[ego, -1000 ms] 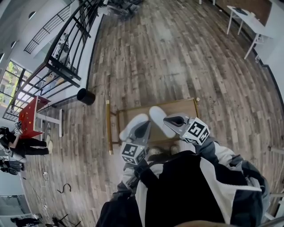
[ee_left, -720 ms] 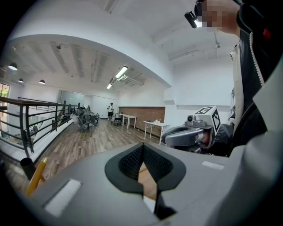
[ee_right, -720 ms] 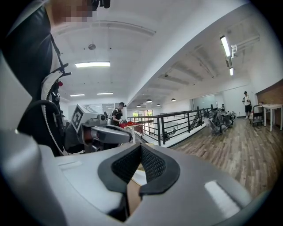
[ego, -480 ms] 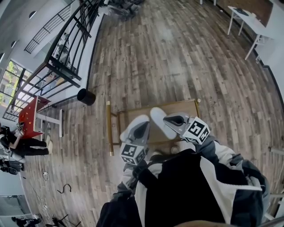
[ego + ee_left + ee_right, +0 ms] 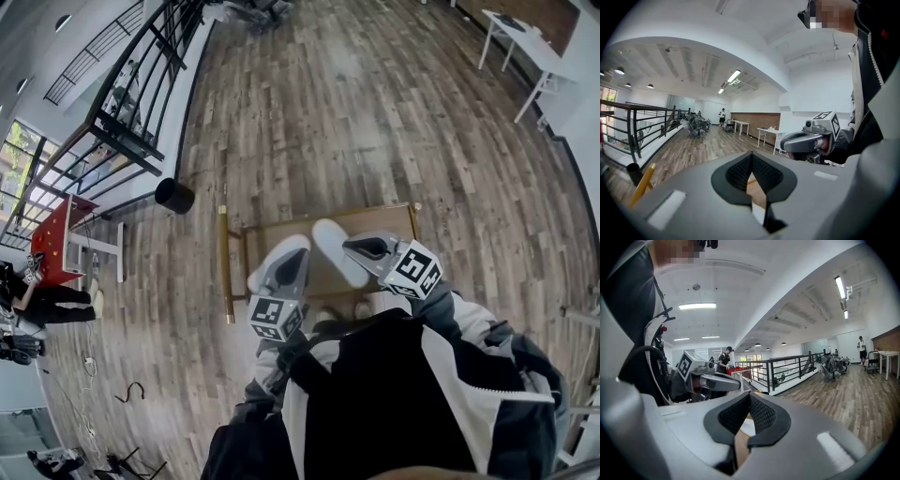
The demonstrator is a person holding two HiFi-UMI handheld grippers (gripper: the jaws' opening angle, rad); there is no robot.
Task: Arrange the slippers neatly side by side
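**Both slippers on low surface, both grippers clenched shut**

Two white slippers lie on a low wooden surface (image 5: 380, 221) right in front of the person. L slipper (image 5: 270, 262) slants up to the right in the head view; R slipper (image 5: 334, 249) slants up to the left. Far ends sit near each other and near ends are spread apart, so the pair isn't parallel.

L gripper (image 5: 293, 266) is over the L slipper and covers much of it. Its own view shows the black pads (image 5: 740, 174) pressed together w/ nothing clamped. Wood and a bit of white show through the gap below.

R gripper (image 5: 356, 249) has its tip just beside the R slipper's outer edge. Its jaws are also closed tight, pads (image 5: 761, 417) meeting and nothing between. Can't tell if either gripper touches a slipper.

Surface has a gold bar (image 5: 224, 267) along its L side and stands on the wood plank floor (image 5: 356, 112). Black bin (image 5: 174, 195) is near the railing (image 5: 141, 103) at upper L. Red table (image 5: 58, 242) is at far L, white table (image 5: 525, 42) at top R.
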